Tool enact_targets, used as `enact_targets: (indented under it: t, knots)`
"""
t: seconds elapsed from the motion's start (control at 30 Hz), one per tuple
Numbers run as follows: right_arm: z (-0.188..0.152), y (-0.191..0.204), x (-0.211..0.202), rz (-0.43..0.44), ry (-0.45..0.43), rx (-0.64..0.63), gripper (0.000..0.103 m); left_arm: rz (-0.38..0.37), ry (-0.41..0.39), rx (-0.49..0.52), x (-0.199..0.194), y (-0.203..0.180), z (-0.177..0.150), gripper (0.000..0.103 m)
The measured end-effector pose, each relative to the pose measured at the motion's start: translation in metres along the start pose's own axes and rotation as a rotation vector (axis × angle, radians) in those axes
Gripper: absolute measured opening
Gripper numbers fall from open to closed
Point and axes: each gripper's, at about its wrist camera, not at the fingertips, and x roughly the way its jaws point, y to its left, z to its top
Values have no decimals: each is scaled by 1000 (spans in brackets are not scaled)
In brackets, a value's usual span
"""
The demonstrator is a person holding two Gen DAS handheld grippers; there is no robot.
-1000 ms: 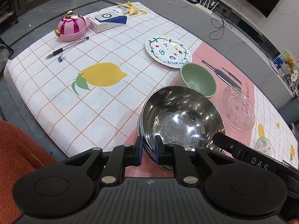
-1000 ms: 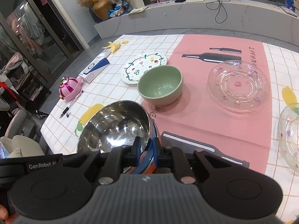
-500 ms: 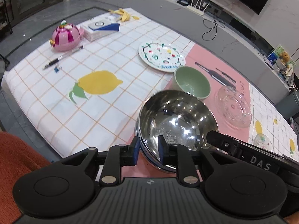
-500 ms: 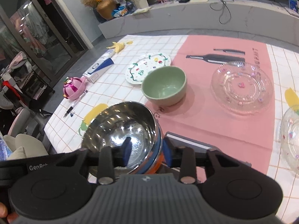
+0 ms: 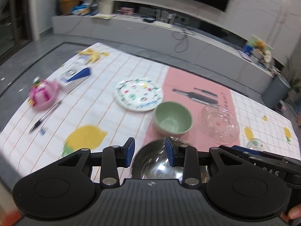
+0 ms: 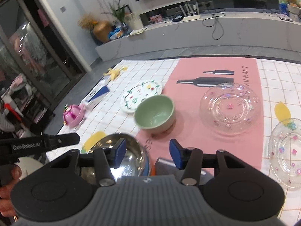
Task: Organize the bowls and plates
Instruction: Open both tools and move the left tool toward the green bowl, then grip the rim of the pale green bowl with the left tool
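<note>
A steel bowl (image 5: 156, 163) sits at the table's near edge, nested in a blue bowl with orange beneath (image 6: 150, 169). My left gripper (image 5: 149, 152) straddles its left rim with jaws opening, pads off the metal. My right gripper (image 6: 147, 154) straddles the steel bowl's (image 6: 131, 158) right rim, jaws also opening and not touching. Beyond stand a green bowl (image 5: 172, 119) (image 6: 154, 113), a painted plate (image 5: 138, 94) (image 6: 142, 94) and a clear glass plate (image 5: 219, 125) (image 6: 230, 107). A second glass plate (image 6: 286, 152) lies at the right.
On the left of the checked cloth are a pink toy pot (image 5: 42, 96), a pen (image 5: 45, 116), a white and blue box (image 5: 75, 75) and a banana peel (image 5: 92, 54). A grey counter runs behind the table.
Both grippers were shut on the steel bowl's rim; their jaws have spread and let it go. Both have lifted and pulled back a little, so the bowl sits lower in each view.
</note>
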Motion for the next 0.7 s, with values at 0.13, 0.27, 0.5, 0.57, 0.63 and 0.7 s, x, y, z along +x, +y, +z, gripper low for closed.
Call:
enact_targets:
  t: [0.13,0.27,0.5,0.57,0.63,0.7]
  knots:
    - [8,-9,7,-22,-17,21,51,-23,-15,131,18,-8,21,41]
    - [22,-22,25,-50,-14,64,53,-4,-4,239,47,-11,35,41]
    - [38,-36,72,-82,52,138,53,-133,88,177,99,11,49,41]
    - [39,-37,84,-104,76,135,53,-145,104,190,112,15,49,41]
    - [41,-40,94,-121,96,137,53,-150,125,195,125,18,50,41]
    - [45,-43,103,-122,105,147,52,-157,153,176,137,21,52,41]
